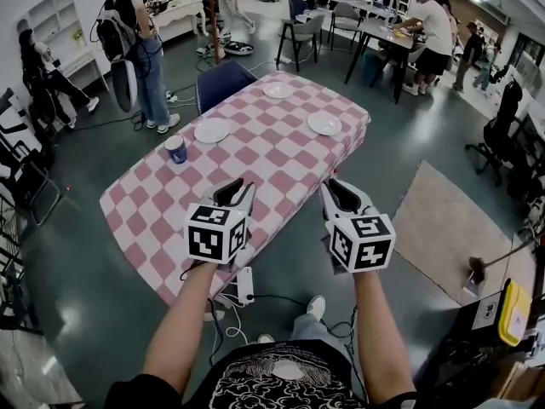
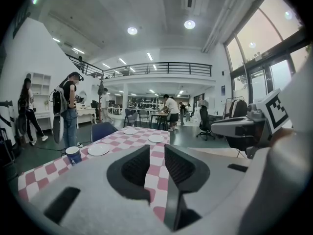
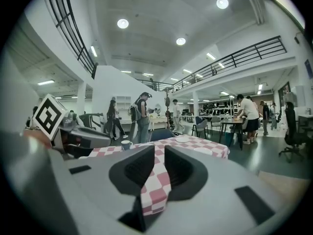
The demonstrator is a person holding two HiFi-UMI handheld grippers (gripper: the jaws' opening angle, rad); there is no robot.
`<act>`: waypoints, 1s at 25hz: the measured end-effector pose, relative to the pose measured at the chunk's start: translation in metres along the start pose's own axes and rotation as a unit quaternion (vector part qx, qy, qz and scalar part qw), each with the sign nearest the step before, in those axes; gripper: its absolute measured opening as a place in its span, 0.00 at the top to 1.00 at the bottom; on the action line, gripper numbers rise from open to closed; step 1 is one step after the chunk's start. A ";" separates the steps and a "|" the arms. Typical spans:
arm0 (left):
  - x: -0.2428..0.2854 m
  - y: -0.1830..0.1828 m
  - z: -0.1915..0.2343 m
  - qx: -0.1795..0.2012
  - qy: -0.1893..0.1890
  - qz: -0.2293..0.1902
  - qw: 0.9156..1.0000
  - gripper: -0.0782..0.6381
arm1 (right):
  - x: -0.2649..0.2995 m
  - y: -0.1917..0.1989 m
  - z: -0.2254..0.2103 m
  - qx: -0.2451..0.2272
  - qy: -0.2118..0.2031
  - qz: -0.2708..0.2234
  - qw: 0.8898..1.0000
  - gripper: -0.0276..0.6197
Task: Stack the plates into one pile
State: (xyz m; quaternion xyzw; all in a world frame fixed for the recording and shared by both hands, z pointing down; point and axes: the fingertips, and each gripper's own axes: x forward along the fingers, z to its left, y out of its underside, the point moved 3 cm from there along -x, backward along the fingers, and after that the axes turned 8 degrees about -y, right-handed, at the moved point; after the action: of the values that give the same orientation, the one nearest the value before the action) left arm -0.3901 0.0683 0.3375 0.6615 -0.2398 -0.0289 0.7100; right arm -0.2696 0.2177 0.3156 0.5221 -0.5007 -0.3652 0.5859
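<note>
Three white plates lie apart on the pink-and-white checked table (image 1: 255, 164): one at the left (image 1: 212, 130), one at the right (image 1: 324, 123), one at the far end (image 1: 278, 90). My left gripper (image 1: 242, 188) and right gripper (image 1: 335, 188) hover side by side over the table's near end, well short of the plates. Both stand a little open with nothing between the jaws. In the left gripper view the left gripper (image 2: 156, 153) faces the plates (image 2: 98, 150) (image 2: 156, 138) (image 2: 130, 131). In the right gripper view the right gripper (image 3: 159, 153) looks along the cloth toward a far plate (image 3: 185, 139).
A blue cup (image 1: 175, 149) stands near the table's left edge, close to the left plate. A blue chair (image 1: 223, 81) sits at the far side. People stand at the left (image 1: 140, 41); others sit at tables at the back right. A rug (image 1: 434, 220) lies to the right.
</note>
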 end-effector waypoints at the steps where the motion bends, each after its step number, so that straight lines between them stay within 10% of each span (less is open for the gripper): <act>1: 0.004 0.000 0.001 -0.002 -0.002 0.001 1.000 0.74 | 0.004 0.000 -0.002 0.000 -0.006 0.002 1.000 0.84; 25: 0.137 -0.029 0.028 -0.068 -0.180 0.032 0.981 0.57 | 0.165 -0.021 -0.146 -0.019 -0.190 0.031 0.981 0.67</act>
State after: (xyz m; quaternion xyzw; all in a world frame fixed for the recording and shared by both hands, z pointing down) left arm -0.2714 -0.0105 0.3519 0.5879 -0.3827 -0.1411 0.6986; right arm -0.0878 0.0932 0.3354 0.4160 -0.6117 -0.4487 0.5014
